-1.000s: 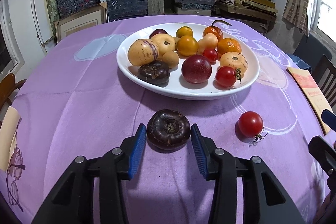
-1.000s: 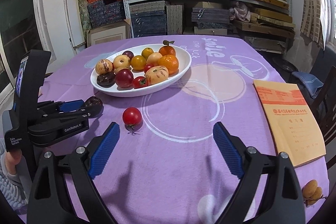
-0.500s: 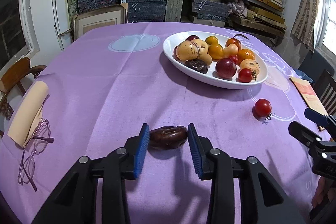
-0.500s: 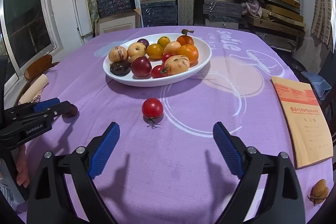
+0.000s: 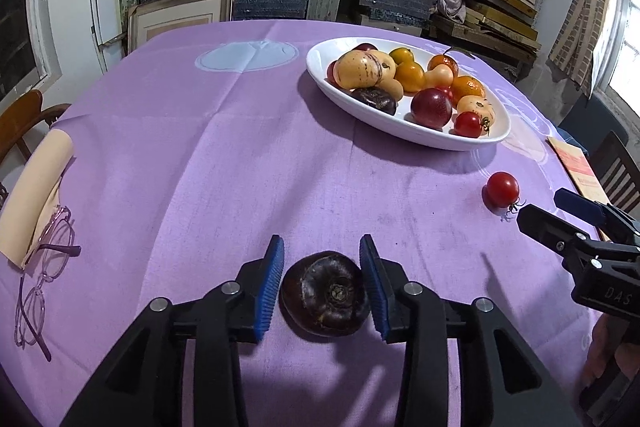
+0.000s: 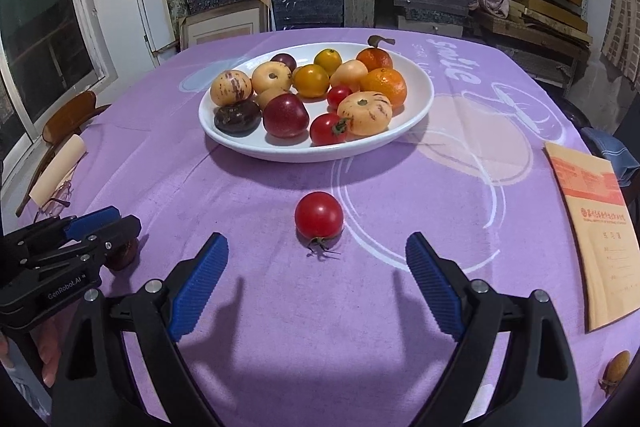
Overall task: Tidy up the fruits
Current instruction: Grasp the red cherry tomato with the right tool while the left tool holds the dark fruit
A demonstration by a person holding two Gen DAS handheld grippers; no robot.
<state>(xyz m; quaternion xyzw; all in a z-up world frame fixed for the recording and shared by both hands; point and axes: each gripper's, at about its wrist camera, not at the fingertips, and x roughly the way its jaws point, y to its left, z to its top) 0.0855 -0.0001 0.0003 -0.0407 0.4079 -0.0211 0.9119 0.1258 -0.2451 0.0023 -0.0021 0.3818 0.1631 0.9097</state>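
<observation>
Care now belongs to the left gripper (image 5: 322,285), whose jaws are opening with the dark purple fruit (image 5: 325,294) on the cloth between them, seemingly just clear of the pads; drawing straight back should keep it from rolling. The right gripper (image 6: 317,281) stands wide and empty, the loose red tomato (image 6: 319,215) just ahead, and should square up before closing. Everything else sits piled in the white bowl (image 6: 420,107): oranges, tomatoes, striped yellow fruits, another dark one.
</observation>
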